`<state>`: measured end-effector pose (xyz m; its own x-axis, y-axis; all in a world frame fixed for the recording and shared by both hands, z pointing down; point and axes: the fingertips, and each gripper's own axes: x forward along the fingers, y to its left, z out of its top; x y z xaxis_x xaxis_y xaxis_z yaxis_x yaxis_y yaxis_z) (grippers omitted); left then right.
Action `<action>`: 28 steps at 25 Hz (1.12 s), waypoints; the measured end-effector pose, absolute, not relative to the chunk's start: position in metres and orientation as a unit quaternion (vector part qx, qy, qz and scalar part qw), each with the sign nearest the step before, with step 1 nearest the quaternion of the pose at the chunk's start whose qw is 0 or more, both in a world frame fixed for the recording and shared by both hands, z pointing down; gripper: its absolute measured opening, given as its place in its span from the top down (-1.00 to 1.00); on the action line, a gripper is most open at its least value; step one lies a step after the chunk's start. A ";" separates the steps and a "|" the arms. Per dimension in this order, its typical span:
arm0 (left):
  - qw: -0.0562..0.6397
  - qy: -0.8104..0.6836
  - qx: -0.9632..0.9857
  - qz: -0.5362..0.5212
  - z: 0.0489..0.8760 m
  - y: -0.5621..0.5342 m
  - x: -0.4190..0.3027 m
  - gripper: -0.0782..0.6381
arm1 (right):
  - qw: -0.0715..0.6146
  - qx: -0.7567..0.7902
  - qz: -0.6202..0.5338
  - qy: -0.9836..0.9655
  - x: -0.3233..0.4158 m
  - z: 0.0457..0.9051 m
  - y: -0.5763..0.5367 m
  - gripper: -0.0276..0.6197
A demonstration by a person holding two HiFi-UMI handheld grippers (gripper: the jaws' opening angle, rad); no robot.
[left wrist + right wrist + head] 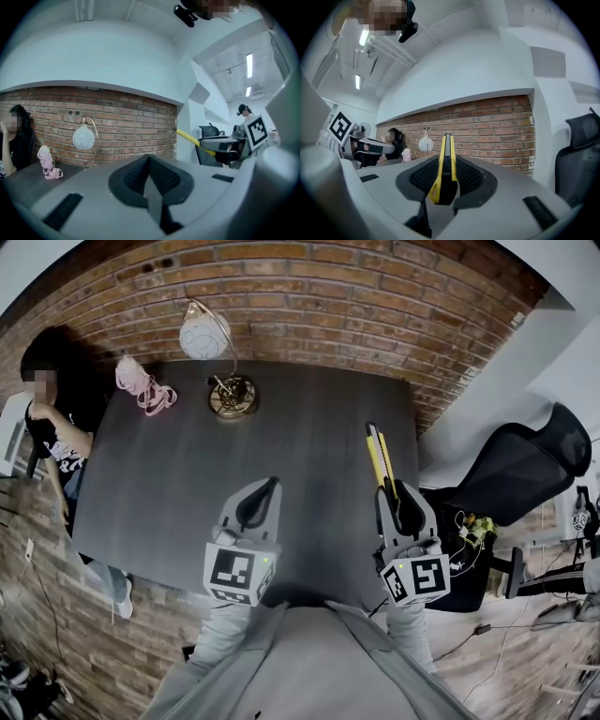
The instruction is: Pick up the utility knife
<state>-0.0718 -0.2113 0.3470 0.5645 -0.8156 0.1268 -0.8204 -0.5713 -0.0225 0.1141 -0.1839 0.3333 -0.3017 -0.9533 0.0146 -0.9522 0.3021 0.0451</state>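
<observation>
We needed a firm hold on the knife (pixel 379 454).
Our right gripper (pixel 388 495) clamped its butt end; our left gripper (pixel 268 489) was closed, empty.

1. Table lamp (pixel 204 336) on table (pixel 169 502) far edge, before brick wall (pixel 309 296); small object (pixel 141 386) just left of it.
2. Seated person (pixel 56 432) at table's left; office chair (pixel 525 465) at its right.
3. Utility knife (pixel 380 456) between right gripper (pixel 387 491) jaws, above table's right part; left gripper (pixel 270 486) to its left.

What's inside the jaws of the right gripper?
A yellow-and-black utility knife, pinched in the right gripper, pokes out ahead. The part of it between the dark pads is covered, so its sides there are hidden.
</observation>
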 end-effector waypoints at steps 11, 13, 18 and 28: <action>0.016 -0.461 0.885 0.061 0.344 -0.209 -0.071 0.73 | 0.011 0.591 -0.012 -0.806 0.114 0.331 -0.180 0.52; 0.015 -0.463 0.884 0.061 0.344 -0.210 -0.073 0.73 | 0.009 0.591 -0.011 -0.806 0.113 0.332 -0.182 0.52; 0.016 -0.466 0.883 0.063 0.346 -0.211 -0.076 0.73 | 0.003 0.592 -0.006 -0.806 0.113 0.333 -0.183 0.52; 0.017 -0.467 0.882 0.064 0.346 -0.216 -0.076 0.73 | 0.003 0.591 -0.001 -0.806 0.114 0.336 -0.188 0.52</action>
<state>-0.0761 -0.2165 0.3461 0.5561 -0.8212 0.1280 -0.8255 -0.5636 -0.0296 0.1139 -0.1876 0.3360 -0.3005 -0.9538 0.0037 -0.9538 0.3005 0.0045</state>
